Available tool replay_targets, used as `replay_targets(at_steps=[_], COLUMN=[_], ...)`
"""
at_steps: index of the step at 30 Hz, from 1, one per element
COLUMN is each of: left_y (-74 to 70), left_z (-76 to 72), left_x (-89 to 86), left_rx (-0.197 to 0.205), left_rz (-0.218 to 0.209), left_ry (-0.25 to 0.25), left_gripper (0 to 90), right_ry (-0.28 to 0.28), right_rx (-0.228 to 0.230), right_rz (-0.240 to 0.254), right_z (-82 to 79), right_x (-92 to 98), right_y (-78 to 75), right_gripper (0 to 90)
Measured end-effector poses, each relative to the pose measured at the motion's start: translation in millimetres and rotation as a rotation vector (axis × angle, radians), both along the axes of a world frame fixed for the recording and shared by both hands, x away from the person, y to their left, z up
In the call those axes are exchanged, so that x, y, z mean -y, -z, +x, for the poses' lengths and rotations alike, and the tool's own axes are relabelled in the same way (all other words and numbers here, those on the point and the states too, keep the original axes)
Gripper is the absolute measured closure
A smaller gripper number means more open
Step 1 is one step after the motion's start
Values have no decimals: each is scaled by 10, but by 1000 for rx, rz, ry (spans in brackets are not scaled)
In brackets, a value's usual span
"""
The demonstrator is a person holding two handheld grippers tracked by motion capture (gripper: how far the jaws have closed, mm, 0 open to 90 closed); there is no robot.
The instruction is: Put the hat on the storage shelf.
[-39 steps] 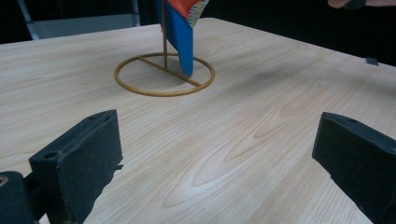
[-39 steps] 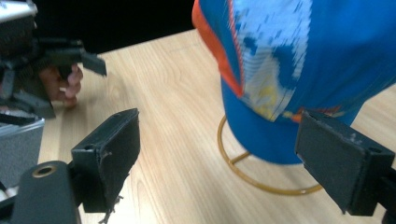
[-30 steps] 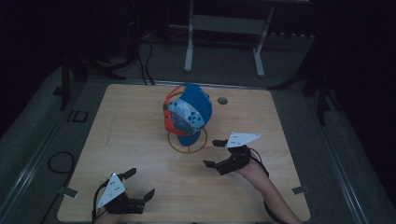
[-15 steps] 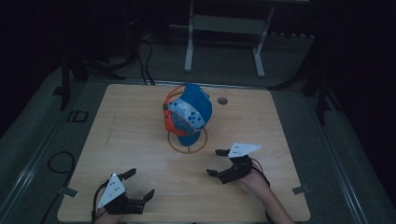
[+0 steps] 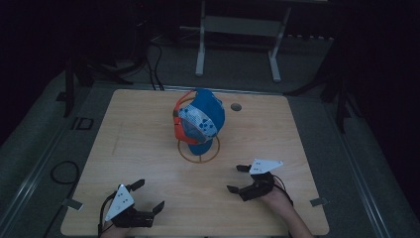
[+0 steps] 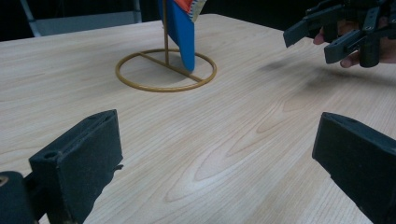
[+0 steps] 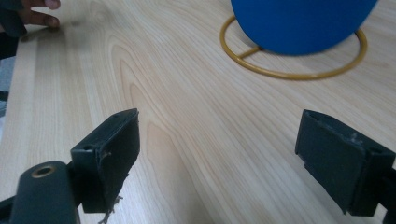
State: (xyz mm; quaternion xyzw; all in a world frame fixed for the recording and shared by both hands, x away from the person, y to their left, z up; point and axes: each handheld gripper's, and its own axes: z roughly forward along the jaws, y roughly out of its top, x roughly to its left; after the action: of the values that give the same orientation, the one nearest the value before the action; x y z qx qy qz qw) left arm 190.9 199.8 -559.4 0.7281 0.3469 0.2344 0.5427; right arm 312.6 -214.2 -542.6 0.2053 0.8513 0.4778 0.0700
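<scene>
— Blue cap (image 5: 202,124), is that the thing they are working with?

— Yes. The blue cap has an orange strap and hangs on a thin gold stand (image 5: 199,150) with a ring for a foot. It sits near the middle of the wooden table (image 5: 148,148), a bit toward the far side.

— Is anything holding the cap?

— No. It hangs on the stand all by itself. Both claws are well apart from it.

— What has just changed?

— The right gripper (image 5: 241,179) has pulled back. One second ago it was closer to the ring of the stand. Now it is nearer to the person, at the near right part of the table. Its jaws are spread wide and hold nothing. In the right gripper view you see bare wood between them, with the cap and ring farther off.

— And the other one?

— The left gripper (image 5: 147,195) has not moved. It rests at the near left corner. Its jaws are wide apart too, with nothing in them.

— So what does that mean for the job?

— I think the cap is set on the stand and let go. The right hand backing off looks like the end of that step, or a pause before a new reach. To lift the cap again, a claw has to go forward to it first.
</scene>
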Motion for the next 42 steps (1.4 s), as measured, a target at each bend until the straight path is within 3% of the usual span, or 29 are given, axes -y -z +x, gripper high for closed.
replay_targets(at_steps=[12, 18, 31, 37, 42], left_y=[7, 9, 10, 21, 25], left_z=[4, 6, -3, -9, -31], left_x=[6, -3, -20, -22, -26], left_rx=[-5, -8, -6, -10, -6], left_rz=[-6, -12, -18, -25, -28], left_ry=[-1, -4, -10, -17, -20], left_gripper=[18, 17, 17, 17, 17], right_ry=[46, 69, 90, 104, 115], right_rx=[-10, -13, -4, 8, 12], right_rz=[-40, -32, -28, -54, -37], right_z=[-87, -144, -288, -310, -311], right_x=[254, 390, 522, 562, 632], right_y=[114, 114, 123, 148, 124], right_gripper=[138, 138, 138, 139, 139])
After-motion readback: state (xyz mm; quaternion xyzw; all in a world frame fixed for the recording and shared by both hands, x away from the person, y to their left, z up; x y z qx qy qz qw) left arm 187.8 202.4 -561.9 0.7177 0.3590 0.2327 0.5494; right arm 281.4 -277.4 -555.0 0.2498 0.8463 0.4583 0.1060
